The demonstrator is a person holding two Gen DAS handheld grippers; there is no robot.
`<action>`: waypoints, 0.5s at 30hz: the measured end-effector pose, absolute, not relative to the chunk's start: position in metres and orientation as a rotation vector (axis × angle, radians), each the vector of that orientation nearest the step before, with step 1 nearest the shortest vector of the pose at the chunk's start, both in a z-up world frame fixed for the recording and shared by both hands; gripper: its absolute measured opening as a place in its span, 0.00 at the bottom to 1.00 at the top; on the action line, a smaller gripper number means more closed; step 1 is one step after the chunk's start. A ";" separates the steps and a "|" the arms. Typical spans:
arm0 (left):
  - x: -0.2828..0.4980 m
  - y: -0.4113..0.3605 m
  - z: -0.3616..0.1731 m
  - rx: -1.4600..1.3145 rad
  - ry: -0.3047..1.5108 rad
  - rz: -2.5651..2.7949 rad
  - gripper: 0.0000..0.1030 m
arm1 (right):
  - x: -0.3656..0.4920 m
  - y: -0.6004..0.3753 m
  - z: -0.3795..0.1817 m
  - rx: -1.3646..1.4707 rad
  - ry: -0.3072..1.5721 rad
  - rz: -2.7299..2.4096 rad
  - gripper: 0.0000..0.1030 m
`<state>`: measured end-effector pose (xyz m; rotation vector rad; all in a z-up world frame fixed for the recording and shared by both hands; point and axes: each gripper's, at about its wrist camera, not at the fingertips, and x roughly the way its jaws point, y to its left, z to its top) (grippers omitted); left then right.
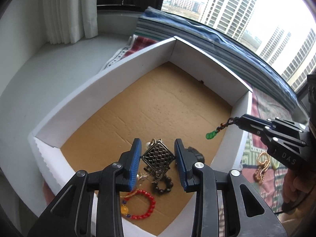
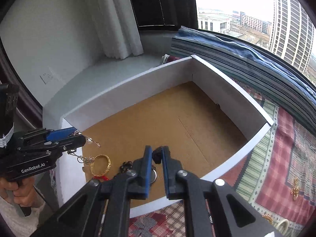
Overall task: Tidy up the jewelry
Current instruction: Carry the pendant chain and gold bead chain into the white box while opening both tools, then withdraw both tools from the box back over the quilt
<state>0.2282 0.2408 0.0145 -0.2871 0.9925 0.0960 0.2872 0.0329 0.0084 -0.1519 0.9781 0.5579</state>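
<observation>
A white box [image 1: 110, 83] with a brown cardboard floor [image 2: 177, 122] holds jewelry. My left gripper [image 1: 158, 154] is shut on a silver lattice diamond pendant [image 1: 158, 155], held just above the box's near corner; its pearl and wire parts stick out in the right wrist view [image 2: 89, 141]. Below it lie a red bead bracelet [image 1: 142, 205], a dark bead bracelet [image 1: 162, 184] and a gold bangle [image 2: 100, 164]. My right gripper [image 2: 157, 154] is shut on a black cord [image 2: 157, 155] with a green pendant [image 1: 211, 135] hanging over the box's right side.
A patterned red and green cloth [image 2: 276, 158] lies under the box, with gold jewelry pieces [image 1: 261, 165] on it to the right [image 2: 295, 188]. Folded striped blue fabric [image 1: 197, 33] lies along the window behind. A white curtain [image 1: 69, 9] hangs at the back left.
</observation>
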 end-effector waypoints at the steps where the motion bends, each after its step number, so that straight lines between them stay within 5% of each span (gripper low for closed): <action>1: 0.232 0.240 0.010 -0.286 0.996 0.097 0.33 | 0.292 0.034 0.003 -0.152 0.984 0.551 0.10; 3: 0.239 0.236 0.002 -0.257 0.996 0.119 0.35 | 0.297 0.033 -0.004 -0.145 0.992 0.543 0.12; 4: 0.241 0.234 -0.001 -0.239 0.996 0.143 0.47 | 0.299 0.032 -0.007 -0.137 0.994 0.540 0.14; 5: 0.243 0.231 -0.002 -0.222 0.998 0.168 0.68 | 0.300 0.030 -0.007 -0.123 0.992 0.536 0.20; 6: 0.241 0.230 -0.001 -0.213 0.989 0.184 0.74 | 0.299 0.026 -0.007 -0.104 0.984 0.527 0.41; 7: 0.237 0.229 0.001 -0.209 0.971 0.189 0.77 | 0.297 0.022 -0.004 -0.085 0.974 0.523 0.53; 11: 0.213 0.223 0.012 -0.204 0.942 0.173 0.81 | 0.276 0.001 0.008 -0.066 0.928 0.481 0.53; 15: 0.177 0.203 0.022 -0.179 0.898 0.151 0.88 | 0.239 -0.024 0.013 -0.105 0.878 0.389 0.64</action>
